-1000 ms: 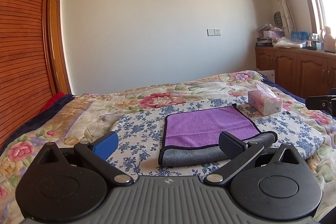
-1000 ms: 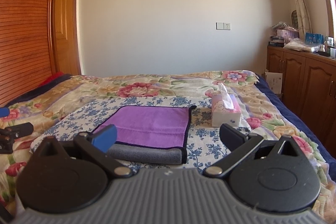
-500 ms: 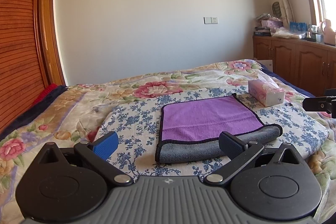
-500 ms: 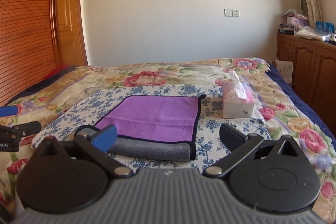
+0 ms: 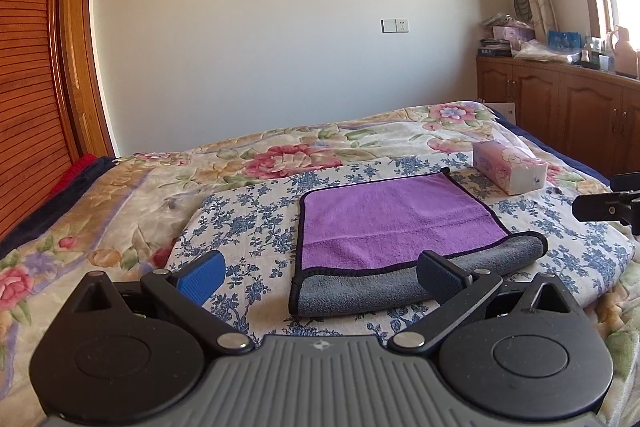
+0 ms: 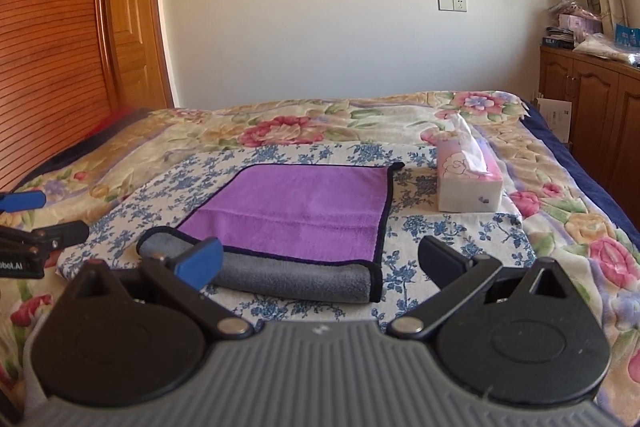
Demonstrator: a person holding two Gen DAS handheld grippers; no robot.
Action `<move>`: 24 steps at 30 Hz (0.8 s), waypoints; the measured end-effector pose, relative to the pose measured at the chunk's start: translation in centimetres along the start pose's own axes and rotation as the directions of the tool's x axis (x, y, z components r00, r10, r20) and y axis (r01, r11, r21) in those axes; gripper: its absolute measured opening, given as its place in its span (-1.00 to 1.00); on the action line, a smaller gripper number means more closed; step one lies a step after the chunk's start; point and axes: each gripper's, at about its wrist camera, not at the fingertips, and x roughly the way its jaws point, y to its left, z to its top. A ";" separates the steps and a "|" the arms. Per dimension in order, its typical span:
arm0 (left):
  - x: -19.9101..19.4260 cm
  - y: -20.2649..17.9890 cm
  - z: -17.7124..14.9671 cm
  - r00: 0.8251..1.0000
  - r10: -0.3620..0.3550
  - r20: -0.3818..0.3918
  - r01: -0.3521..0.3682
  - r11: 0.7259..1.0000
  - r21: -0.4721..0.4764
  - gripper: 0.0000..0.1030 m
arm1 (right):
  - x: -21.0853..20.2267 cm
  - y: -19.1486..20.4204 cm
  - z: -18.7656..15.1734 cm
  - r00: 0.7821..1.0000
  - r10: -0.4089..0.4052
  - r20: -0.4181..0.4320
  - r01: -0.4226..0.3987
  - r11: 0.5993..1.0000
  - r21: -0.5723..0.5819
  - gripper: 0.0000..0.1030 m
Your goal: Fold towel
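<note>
A purple towel [image 5: 392, 215] with a dark border lies flat on a blue-flowered cloth [image 5: 248, 223] on the bed. Its near edge is turned over in a grey roll [image 5: 360, 293]. It also shows in the right wrist view [image 6: 304, 207], with the grey roll [image 6: 288, 277] nearest me. My left gripper [image 5: 320, 273] is open and empty, just short of the towel's near edge. My right gripper [image 6: 320, 259] is open and empty, also just short of the roll. Each gripper's fingers show at the edge of the other's view.
A pink tissue box [image 5: 508, 173] stands right of the towel, also in the right wrist view [image 6: 468, 183]. A floral bedspread [image 6: 304, 123] covers the bed. A wooden slatted wardrobe [image 5: 28, 67] is at left, wooden cabinets [image 5: 560, 107] at right.
Both grippers have dropped lower and tilted, so the towel sits higher and larger in view. The towel has not moved. Both stay open.
</note>
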 end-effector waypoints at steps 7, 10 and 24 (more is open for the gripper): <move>1.8 0.5 0.0 1.000 -0.005 -0.020 0.005 1.000 -0.012 1.00 | 1.1 -0.1 0.1 1.000 0.010 -0.018 -0.010 1.000 -0.009 1.00; 2.5 0.6 -0.1 1.000 -0.009 -0.030 0.009 1.000 -0.013 1.00 | 1.7 -0.1 0.2 1.000 0.014 -0.025 -0.014 1.000 -0.014 1.00; 6.1 1.1 0.1 0.995 -0.080 -0.066 0.076 0.996 -0.049 0.91 | 4.9 -0.6 0.6 0.997 0.037 -0.065 -0.038 0.999 -0.022 1.00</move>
